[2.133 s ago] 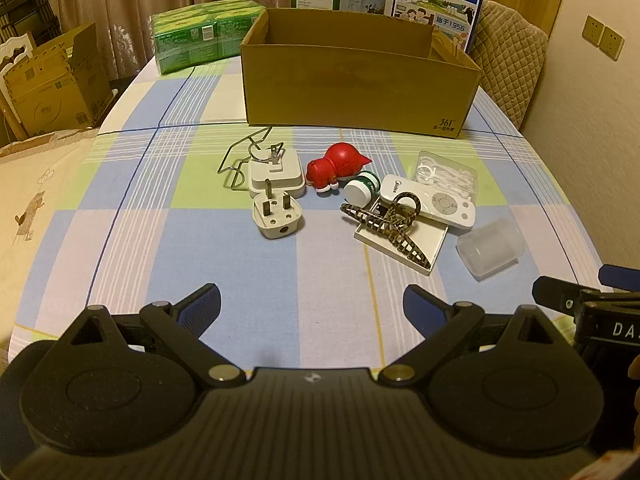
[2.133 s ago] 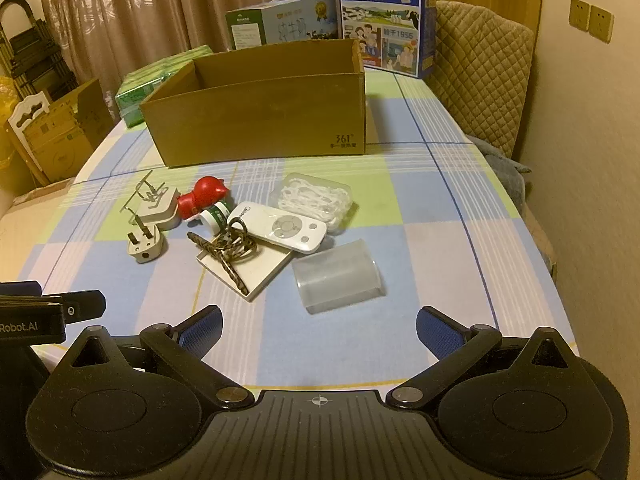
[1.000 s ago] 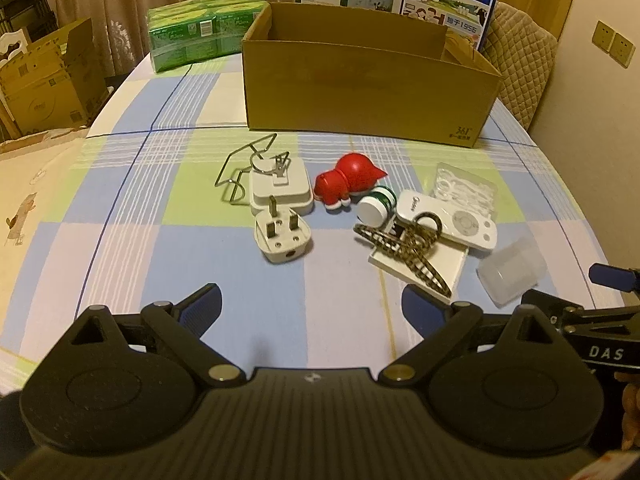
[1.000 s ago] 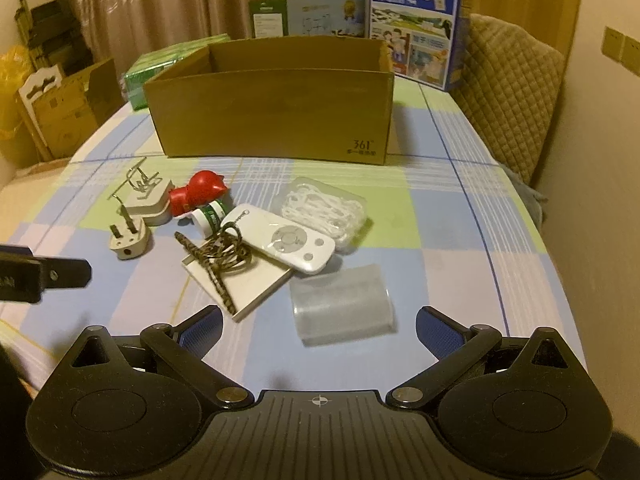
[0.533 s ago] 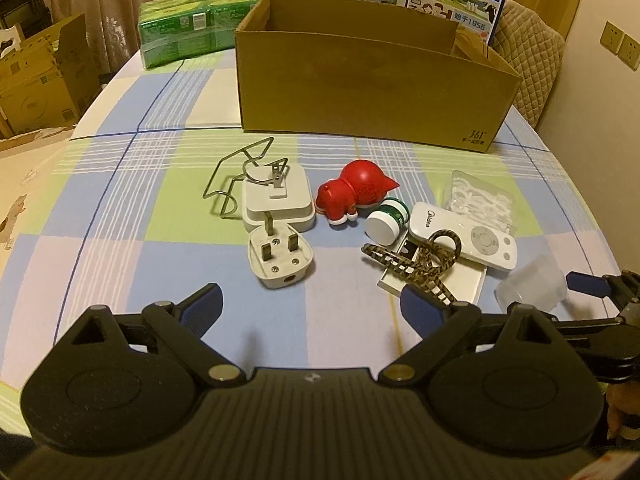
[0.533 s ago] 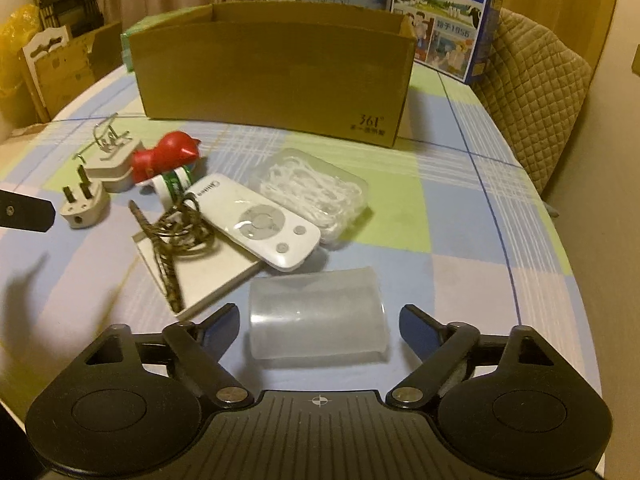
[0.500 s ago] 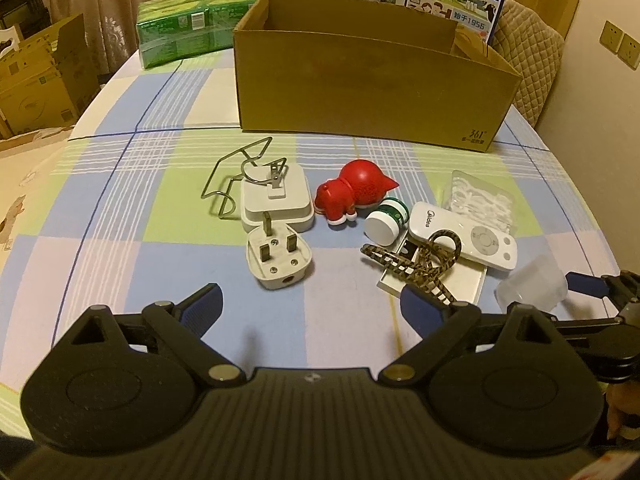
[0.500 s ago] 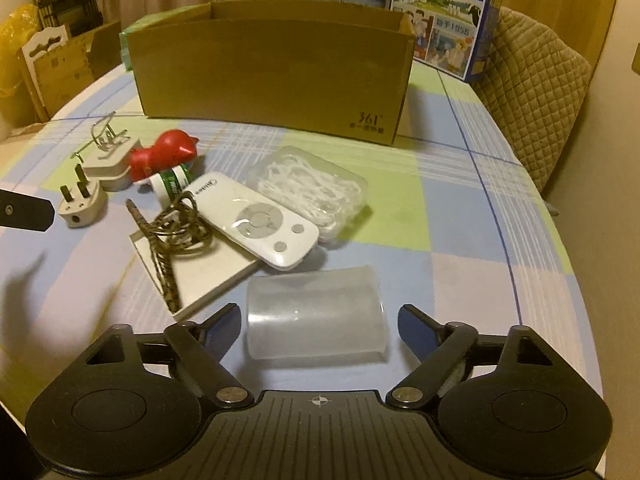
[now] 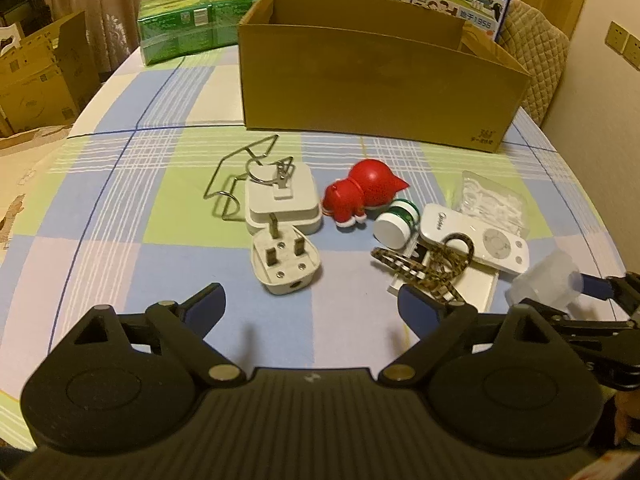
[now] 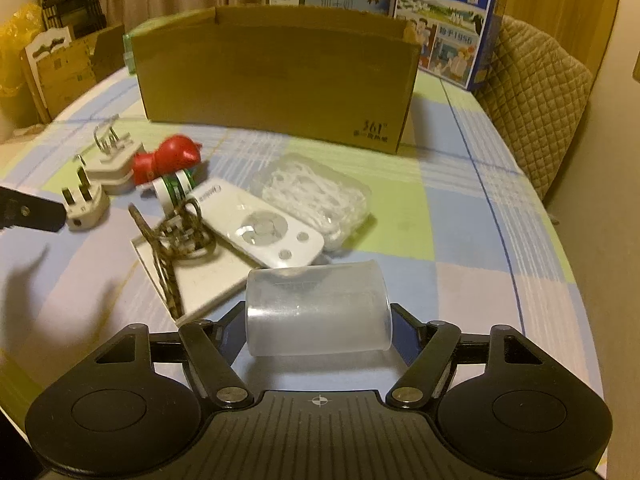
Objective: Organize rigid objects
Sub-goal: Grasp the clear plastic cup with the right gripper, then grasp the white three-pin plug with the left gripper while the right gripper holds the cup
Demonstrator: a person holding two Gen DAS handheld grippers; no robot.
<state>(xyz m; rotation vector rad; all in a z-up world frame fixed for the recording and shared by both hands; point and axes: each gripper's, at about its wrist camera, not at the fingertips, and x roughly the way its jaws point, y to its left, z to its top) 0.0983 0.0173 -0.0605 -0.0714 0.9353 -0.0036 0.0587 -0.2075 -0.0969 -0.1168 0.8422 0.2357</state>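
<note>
R gripper straddles the clear plastic cup, which lies on its side on the surface at 6 o'clock of the remote. Fingers sit at both cup ends; can't tell if they grip yet. Cup looks light, thin-walled, slick & likely to flex, so squeeze gently near the rim & base. L gripper hangs open, w/ the plug at 12.

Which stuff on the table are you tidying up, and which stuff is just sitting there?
Tidying up:
clear cup, between the right gripper fingers
remote
hair claw
red toy
plug
charger
cardboard box, where they likely go

Just sitting there:
milk carton
green pack
chair
</note>
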